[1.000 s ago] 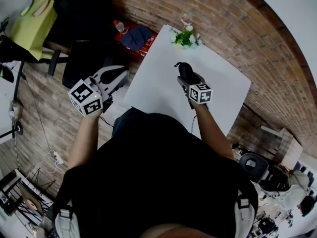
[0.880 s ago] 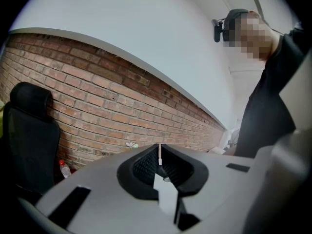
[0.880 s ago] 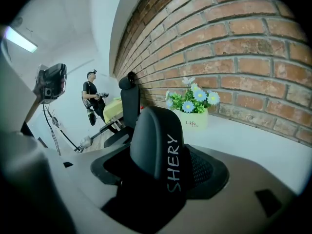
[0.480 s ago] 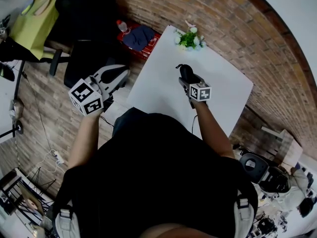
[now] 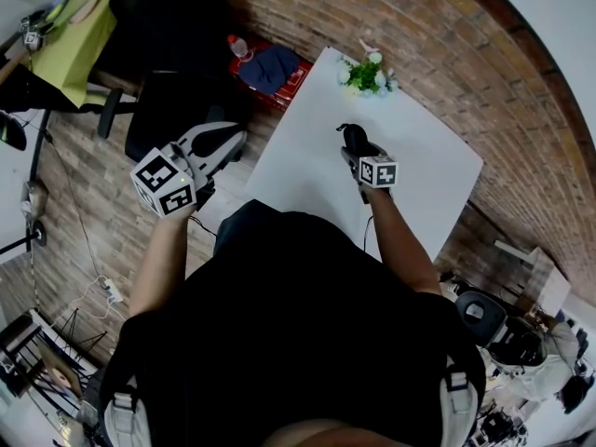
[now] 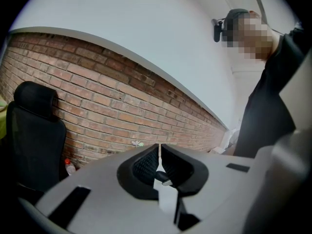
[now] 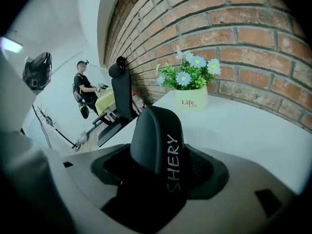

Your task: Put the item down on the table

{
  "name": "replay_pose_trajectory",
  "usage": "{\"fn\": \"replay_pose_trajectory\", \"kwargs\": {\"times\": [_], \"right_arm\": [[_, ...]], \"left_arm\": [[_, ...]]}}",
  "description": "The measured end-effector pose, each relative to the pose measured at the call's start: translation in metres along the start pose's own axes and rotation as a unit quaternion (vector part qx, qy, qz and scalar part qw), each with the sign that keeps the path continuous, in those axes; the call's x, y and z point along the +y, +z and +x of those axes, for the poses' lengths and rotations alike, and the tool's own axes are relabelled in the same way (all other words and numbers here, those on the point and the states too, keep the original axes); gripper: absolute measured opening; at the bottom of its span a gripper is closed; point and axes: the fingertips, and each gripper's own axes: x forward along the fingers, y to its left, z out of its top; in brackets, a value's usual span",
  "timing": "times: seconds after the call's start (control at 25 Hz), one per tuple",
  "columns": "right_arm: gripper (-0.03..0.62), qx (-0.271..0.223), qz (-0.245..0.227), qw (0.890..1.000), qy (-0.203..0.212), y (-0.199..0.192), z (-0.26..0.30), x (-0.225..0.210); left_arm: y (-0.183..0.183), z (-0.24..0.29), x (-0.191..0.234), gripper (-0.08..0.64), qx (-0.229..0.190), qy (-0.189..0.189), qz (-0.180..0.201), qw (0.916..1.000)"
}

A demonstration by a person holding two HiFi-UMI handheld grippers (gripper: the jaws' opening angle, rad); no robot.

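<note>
The right claw [image 7: 161,167] is clenched on a black, rounded, smooth-shelled item [image 7: 155,135] with the white lettering "SHERY" down its side. The item stands up between the two jaws, with its domed end pointing away from the hand. In the head view the claw holds it over the middle part of the white square surface [image 5: 424,170]; whether the item touches the surface cannot be told. At the far edge of the surface, against the red brick wall [image 7: 253,28], stands a small white pot of blue and white flowers [image 7: 191,97], well apart from the item. The left claw [image 6: 159,150] is clenched on nothing, its jaw tips pressed together. It is held off the left side of the surface, above the floor [image 5: 84,222]. Farther left stands a black office chair [image 5: 163,110], with a red-capped bottle [image 5: 237,47] on the floor just beyond it.
</note>
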Motion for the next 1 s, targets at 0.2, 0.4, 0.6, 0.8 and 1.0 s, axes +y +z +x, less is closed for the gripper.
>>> {"fn": "replay_pose_trajectory", "kwargs": {"times": [0.2,0.4,0.6,0.8,1.0], "right_arm": [[0.348,0.008,0.008,1.000,-0.005,-0.005,0.011,-0.001],[0.348,0.014,0.010,1.000,-0.009,-0.009,0.017,-0.003],[0.348,0.024,0.011,1.000,-0.016,-0.017,0.022,-0.006],[0.348,0.032,0.010,0.999,-0.023,-0.021,0.030,-0.008],[0.348,0.039,0.008,0.999,-0.032,-0.025,0.038,-0.012]], "left_arm": [[0.002,-0.002,0.006,0.025,0.001,0.000,-0.002,1.0000],[0.003,0.001,0.008,0.025,0.004,-0.005,0.000,1.0000],[0.001,-0.001,0.011,0.025,0.009,-0.007,-0.001,0.9999],[-0.001,-0.001,0.015,0.025,0.014,-0.010,-0.004,0.9998],[-0.007,-0.002,0.019,0.025,0.020,-0.016,-0.007,0.9996]]}}
